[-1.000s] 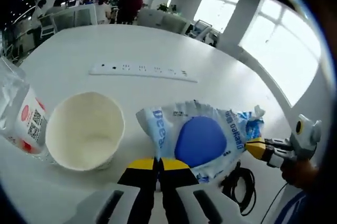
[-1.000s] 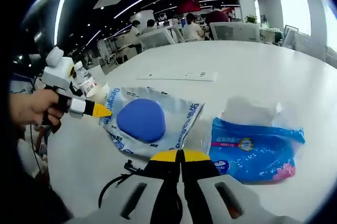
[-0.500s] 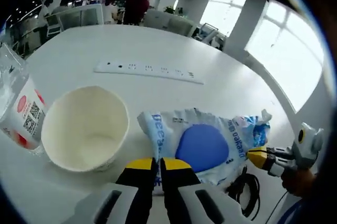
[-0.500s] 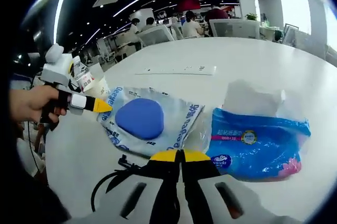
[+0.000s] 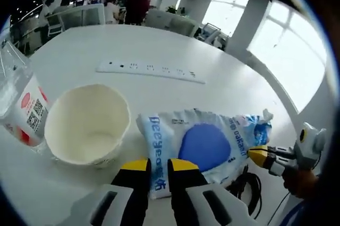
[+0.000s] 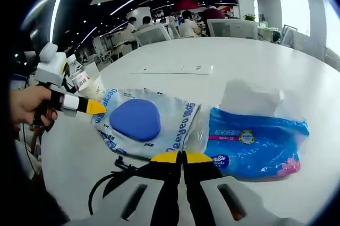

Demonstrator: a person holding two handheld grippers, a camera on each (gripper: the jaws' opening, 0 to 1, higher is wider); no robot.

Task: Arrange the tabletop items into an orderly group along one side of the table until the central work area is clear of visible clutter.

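Observation:
A blue-and-white plastic bag (image 5: pixel 204 144) with a blue oval pad inside lies flat on the white table (image 5: pixel 159 45). My left gripper (image 5: pixel 159 165) stands open at the bag's near edge, and a strip of the printed edge lies between its parted jaws. From the right, my right gripper (image 5: pixel 256 155) meets the bag's far end. In the right gripper view the bag (image 6: pixel 141 122) lies ahead, my right gripper (image 6: pixel 181 157) is shut on its near edge, and the left gripper (image 6: pixel 95 107) touches its far corner.
A white paper cup (image 5: pixel 87 125) and a clear packet with a red-and-white label (image 5: pixel 21 109) stand left of the bag. A power strip (image 5: pixel 150 70) lies farther back. A black cable (image 5: pixel 244 186) coils near the right gripper. A blue tissue pack (image 6: pixel 255 144) lies beside the bag.
My left gripper's jaws have parted from shut and let go of the bag's edge. The right gripper stays shut on the other end. The bag sits slightly nearer the cup.

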